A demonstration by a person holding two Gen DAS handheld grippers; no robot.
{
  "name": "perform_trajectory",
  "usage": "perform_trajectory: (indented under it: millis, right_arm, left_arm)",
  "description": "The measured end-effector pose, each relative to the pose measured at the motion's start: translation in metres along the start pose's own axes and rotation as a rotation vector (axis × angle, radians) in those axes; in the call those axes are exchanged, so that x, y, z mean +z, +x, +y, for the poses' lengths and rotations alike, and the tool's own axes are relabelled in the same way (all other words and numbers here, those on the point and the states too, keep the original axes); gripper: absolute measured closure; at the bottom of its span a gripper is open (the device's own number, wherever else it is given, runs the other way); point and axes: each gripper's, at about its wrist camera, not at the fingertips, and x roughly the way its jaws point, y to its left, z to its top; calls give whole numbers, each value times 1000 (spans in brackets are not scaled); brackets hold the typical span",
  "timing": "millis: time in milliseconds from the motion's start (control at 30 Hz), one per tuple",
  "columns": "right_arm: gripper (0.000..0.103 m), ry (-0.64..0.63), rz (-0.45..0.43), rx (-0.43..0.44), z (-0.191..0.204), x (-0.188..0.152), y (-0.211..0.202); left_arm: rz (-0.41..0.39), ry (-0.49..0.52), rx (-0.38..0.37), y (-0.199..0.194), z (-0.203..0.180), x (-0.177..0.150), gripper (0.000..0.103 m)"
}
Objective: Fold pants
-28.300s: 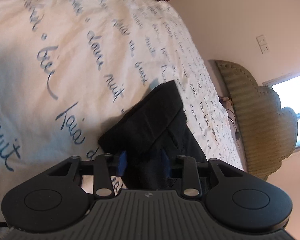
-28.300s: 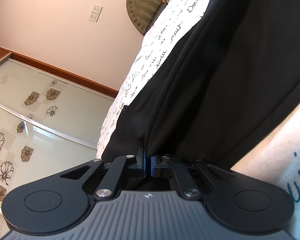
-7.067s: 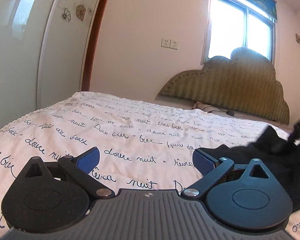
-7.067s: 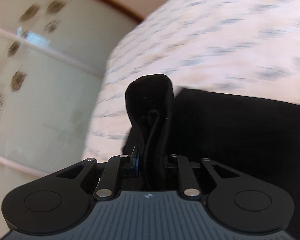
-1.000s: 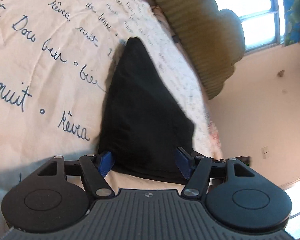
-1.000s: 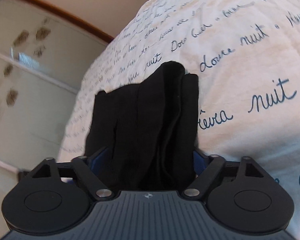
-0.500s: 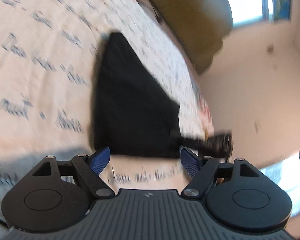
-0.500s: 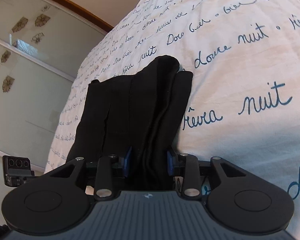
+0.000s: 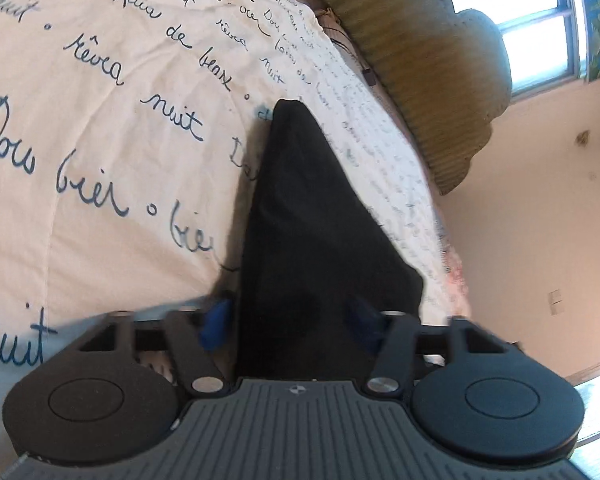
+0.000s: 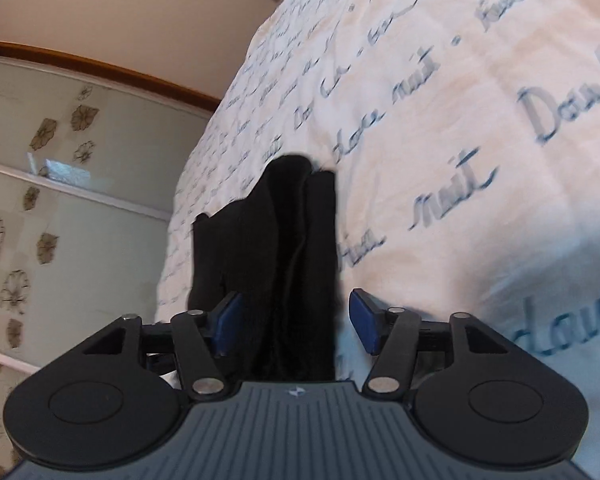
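The folded black cloth pants (image 9: 312,240) lie lengthwise between both spread tools, left tool (image 9: 290,322) closing, right tool (image 10: 294,322) opening, neither pinching.

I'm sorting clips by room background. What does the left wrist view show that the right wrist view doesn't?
Left only: the window and most of the headboard. Right only: the flowered wardrobe doors. Both: the black pants folded on the script-printed bedspread, lying between open blue pads.
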Motion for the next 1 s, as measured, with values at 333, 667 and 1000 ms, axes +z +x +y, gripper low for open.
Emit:
perform_trajectory:
  millis: [333,667,1000]
  right_arm:
    - [80,-415,135,-253,69,14,33]
    - [71,-97,-14,-109,12,7,11]
    - [20,-150,-378,-45,95,13,40]
  left_arm:
    - [-52,207,185,-5,-34,-24,88]
    - [-163,258,150,-28,-32,-24,71]
    - [-413,526,240,12,-124,-23,32]
